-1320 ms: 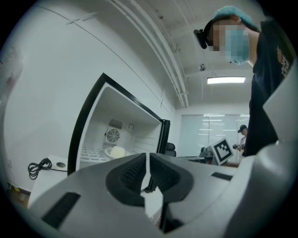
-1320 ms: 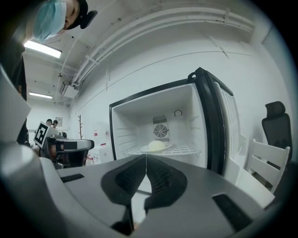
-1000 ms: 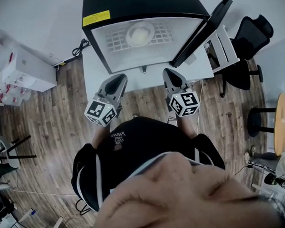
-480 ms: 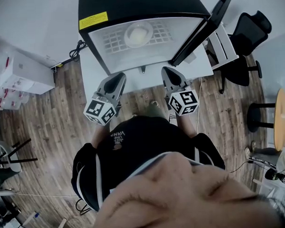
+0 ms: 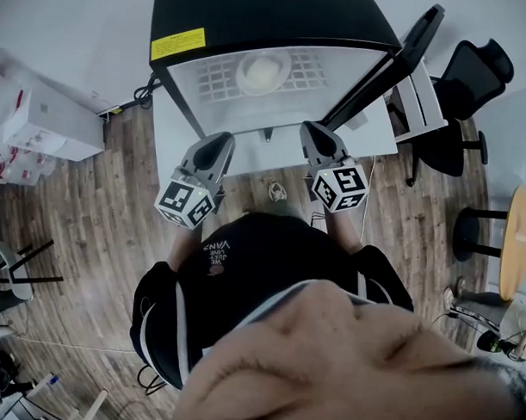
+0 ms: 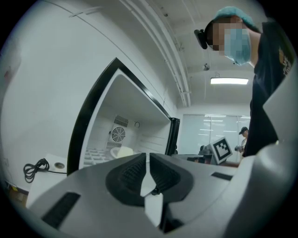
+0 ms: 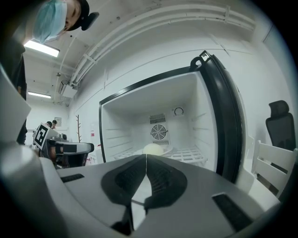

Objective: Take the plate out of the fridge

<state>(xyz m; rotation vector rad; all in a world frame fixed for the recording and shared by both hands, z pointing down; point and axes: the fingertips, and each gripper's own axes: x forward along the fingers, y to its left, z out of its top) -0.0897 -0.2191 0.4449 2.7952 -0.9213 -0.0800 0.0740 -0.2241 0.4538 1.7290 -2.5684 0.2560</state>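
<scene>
A small black fridge [image 5: 265, 24] stands on a white stand with its door [image 5: 387, 63] swung open to the right. On its white wire shelf lies a white plate [image 5: 262, 71] with a pale round thing on it, also visible as the plate [image 7: 156, 149] in the right gripper view and the plate [image 6: 122, 152] in the left gripper view. My left gripper [image 5: 216, 148] and right gripper [image 5: 317, 141] hover side by side just in front of the fridge opening, both shut and empty, pointing level at it. The left gripper [image 6: 147, 155] and right gripper [image 7: 145, 157] show jaws pressed together.
White boxes [image 5: 45, 126] stand on the wood floor at the left. A black office chair [image 5: 461, 94] and a white chair [image 5: 414, 92] are at the right, beyond the open door. A round wooden table [image 5: 515, 239] is at far right. A cable [image 5: 147, 88] lies beside the fridge.
Both grippers have edged slightly toward the fridge opening; the view has shifted a little. The jaws stay shut.
</scene>
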